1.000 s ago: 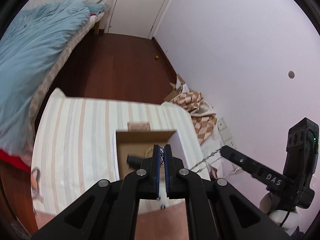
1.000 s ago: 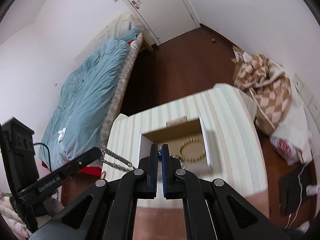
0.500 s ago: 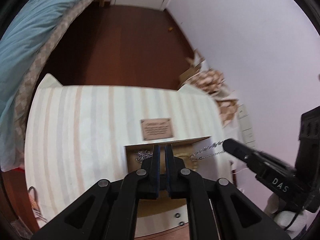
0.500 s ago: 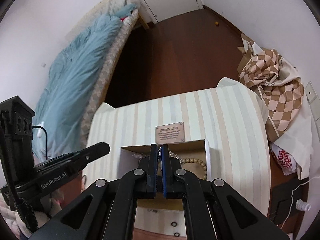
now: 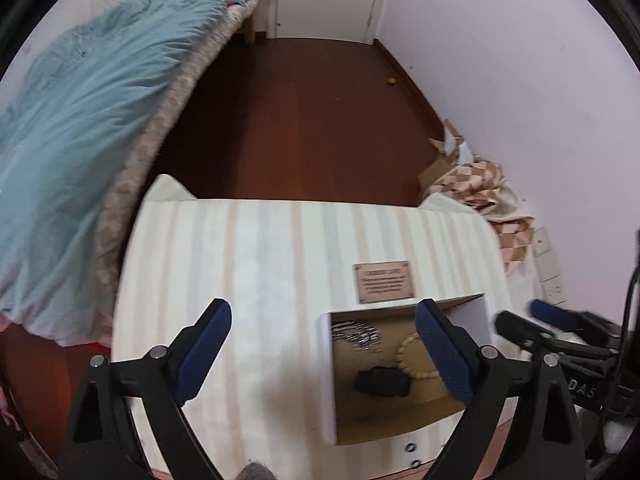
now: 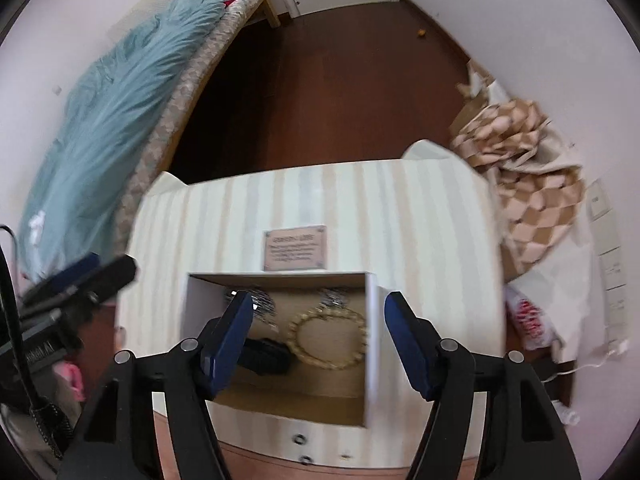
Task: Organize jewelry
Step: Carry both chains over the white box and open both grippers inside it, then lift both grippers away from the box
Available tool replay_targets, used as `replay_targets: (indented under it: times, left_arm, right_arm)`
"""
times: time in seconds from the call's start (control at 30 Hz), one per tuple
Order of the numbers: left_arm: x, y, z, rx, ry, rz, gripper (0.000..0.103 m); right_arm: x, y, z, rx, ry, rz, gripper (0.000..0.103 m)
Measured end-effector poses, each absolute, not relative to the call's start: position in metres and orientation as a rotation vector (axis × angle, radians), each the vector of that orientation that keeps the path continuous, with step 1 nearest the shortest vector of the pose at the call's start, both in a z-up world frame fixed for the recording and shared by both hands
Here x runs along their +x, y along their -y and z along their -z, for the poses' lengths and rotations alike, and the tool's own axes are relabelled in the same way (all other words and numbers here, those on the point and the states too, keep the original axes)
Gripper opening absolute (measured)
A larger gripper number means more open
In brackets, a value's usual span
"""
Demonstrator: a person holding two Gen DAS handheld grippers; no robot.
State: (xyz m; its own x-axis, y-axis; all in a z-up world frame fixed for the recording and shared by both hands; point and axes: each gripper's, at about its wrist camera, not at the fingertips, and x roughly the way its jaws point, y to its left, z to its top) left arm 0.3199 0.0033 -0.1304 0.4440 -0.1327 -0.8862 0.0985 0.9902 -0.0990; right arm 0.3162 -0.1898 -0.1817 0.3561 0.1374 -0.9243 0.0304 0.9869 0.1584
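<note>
Cardboard box [image 6: 372, 344]: brown inside, white outer walls, open top; sits on the striped cloth near its front edge.
Striped cloth [image 5: 248, 264]: cream with pale tan and grey bands, covers the table.
Silver chain [image 5: 354, 334]: lies in the box's far left corner in the left view; in the right view a second silvery bunch shows along the back wall.
Bead bracelet [image 6: 328, 338]: pale yellow ring, flat on the box floor, right of centre.
Black item [image 6: 266, 356]: small and dark, on the box floor just left of the bracelet; too blurred to name.
Label [image 6: 295, 248]: small tan card on the cloth, just behind the box.
Left gripper [image 5: 323, 350]: jaws have just been opening, now wide apart, nothing between the pads; right finger over the box, left finger over bare cloth.
Right gripper [image 6: 318, 340]: jaws have just been opening, now apart, holding nothing; it hangs over the box, pointing steeply down.
Bed [image 6: 120, 112]: blue quilt, far left, well apart from the table.
</note>
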Motion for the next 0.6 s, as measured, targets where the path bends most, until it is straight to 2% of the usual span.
replay_targets:
  times: [0.03, 0.1, 0.37, 0.6]
  left_arm:
    - [0.314, -0.004, 0.132, -0.019, -1.096, 0.122, 0.095]
    - [0.304, -0.003, 0.138, 0.007, -1.096, 0.089, 0.101]
    - [0.258, 0.001, 0.171, 0.059, -1.140, 0.026, 0.103]
    - [0.232, 0.006, 0.167, 0.076, -1.120, 0.009, 0.103]
  right_arm:
    - [0.311, 0.188, 0.182, 0.120, -1.209, -0.048, 0.090]
    - [0.299, 0.183, 0.186, 0.052, -1.221, -0.020, 0.099]
    - [0.258, 0.179, 0.207, 0.001, -1.237, 0.053, 0.099]
    - [0.236, 0.186, 0.201, 0.024, -1.209, 0.086, 0.100]
